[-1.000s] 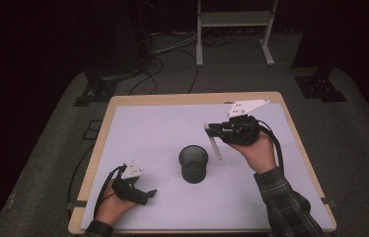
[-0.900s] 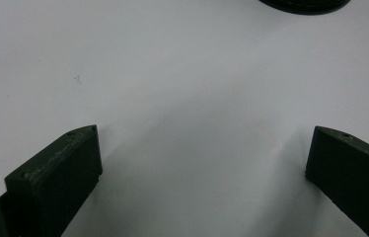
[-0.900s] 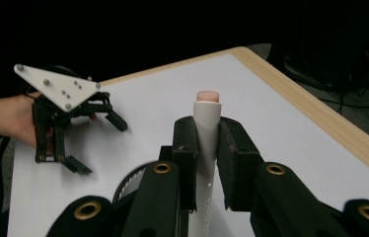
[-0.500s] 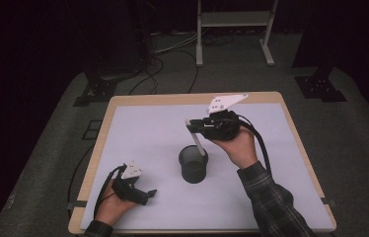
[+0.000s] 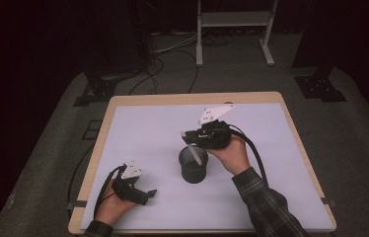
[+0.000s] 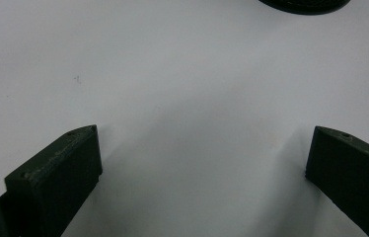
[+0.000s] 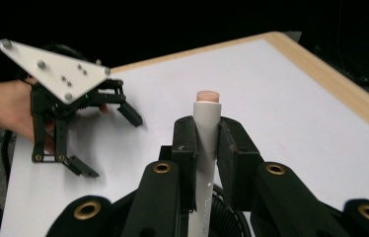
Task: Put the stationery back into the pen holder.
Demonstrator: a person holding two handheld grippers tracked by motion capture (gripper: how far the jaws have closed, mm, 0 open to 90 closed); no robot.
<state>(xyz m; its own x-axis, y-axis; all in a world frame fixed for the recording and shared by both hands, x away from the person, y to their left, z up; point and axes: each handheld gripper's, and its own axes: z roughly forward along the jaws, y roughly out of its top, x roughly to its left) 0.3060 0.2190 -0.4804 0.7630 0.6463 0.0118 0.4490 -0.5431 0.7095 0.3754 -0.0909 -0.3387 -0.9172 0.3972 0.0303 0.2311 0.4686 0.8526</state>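
Counts: one white pen point(image 7: 206, 143), one black mesh cup point(image 5: 193, 165), two hand-held grippers. Right hand-held gripper point(image 7: 206, 148) pinches the pen just above the cup's rim, its pinkish cap pointing away from the jaws, long axis along them. Left hand-held gripper point(image 5: 140, 193) rests spread on the white worktop point(image 5: 138, 133), well apart from the cup, nothing between.

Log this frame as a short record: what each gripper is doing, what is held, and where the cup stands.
right gripper: shut on a pencil, eraser end up
pencil position: lower end over the cup, seemingly inside the rim
cup: black mesh, upright, near the middle of the table
left gripper: open, nothing between its fingers, resting low on the table, apart from the cup
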